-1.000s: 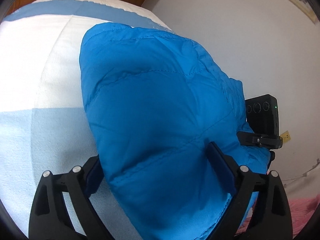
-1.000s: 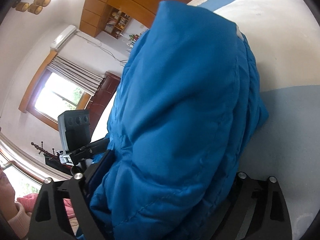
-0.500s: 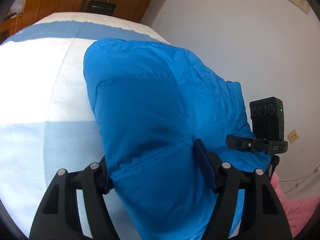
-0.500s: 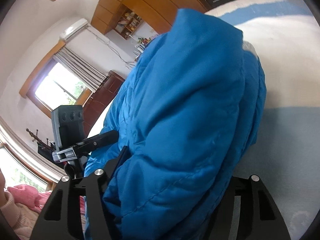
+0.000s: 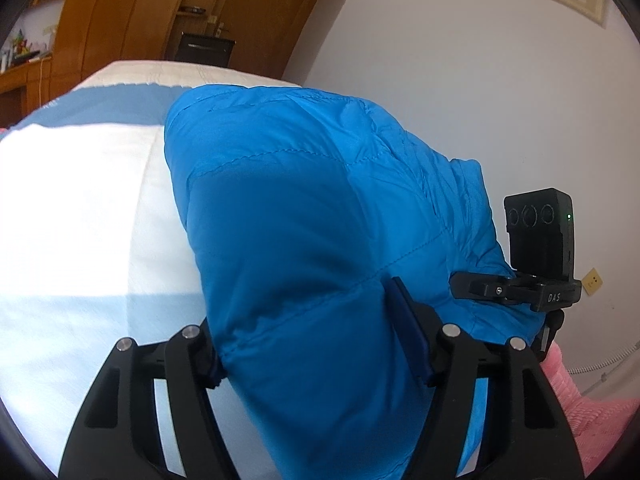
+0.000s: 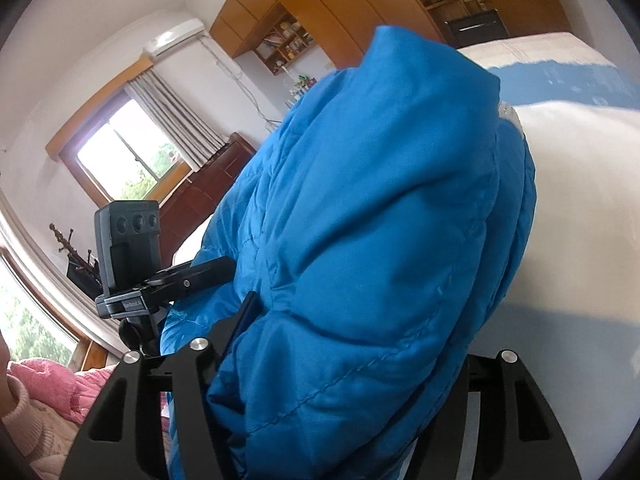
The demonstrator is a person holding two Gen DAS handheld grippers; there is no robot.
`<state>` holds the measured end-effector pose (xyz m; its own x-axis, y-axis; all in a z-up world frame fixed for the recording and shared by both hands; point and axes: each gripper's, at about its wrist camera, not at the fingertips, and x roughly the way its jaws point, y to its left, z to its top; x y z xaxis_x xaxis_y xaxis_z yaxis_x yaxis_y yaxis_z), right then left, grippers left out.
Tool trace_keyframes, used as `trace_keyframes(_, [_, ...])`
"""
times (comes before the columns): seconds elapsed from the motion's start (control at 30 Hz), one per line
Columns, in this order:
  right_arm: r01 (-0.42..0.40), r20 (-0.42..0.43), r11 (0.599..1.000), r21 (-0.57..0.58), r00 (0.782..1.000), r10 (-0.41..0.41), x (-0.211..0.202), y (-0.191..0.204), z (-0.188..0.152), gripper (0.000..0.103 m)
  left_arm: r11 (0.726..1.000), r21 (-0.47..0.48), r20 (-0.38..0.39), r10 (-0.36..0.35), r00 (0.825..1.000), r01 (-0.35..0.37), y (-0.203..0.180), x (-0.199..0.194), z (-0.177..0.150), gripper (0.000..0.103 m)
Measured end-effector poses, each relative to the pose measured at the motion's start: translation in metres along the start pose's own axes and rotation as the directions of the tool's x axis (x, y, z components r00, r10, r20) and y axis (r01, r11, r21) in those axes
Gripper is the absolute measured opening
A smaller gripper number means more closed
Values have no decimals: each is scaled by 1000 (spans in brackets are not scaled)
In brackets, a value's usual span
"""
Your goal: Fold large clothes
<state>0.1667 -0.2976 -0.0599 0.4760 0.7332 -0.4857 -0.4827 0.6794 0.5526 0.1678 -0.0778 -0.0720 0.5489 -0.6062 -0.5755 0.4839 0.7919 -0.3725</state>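
Blue puffer jacket clamped by left gripper & right gripper, near edge raised off bed — fold-over judged next.

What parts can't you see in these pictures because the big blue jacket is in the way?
- Left wrist view: the blue jacket hides the left gripper pads' faces.
- Right wrist view: the jacket covers the right gripper right finger's pad.
- Both views: the jacket's sleeves and zipper are folded out of sight.

You can read "DAS" in pale letters on the black clamp at three o'clock. The small label on the other clamp, at nine o'clock, is too blurred to read.
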Motion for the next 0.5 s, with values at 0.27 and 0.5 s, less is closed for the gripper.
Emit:
trace_keyframes(0.27, [-28, -47, 999, -44, 999, 26, 41, -6, 49, 61, 998, -44, 45, 50, 998, -48, 28, -2, 33, 67])
trace_keyframes(0.5, [-61, -110, 997, -51, 992, 56, 108, -27, 98, 62, 989, -120, 63, 99, 993, -91, 89, 14, 71, 67])
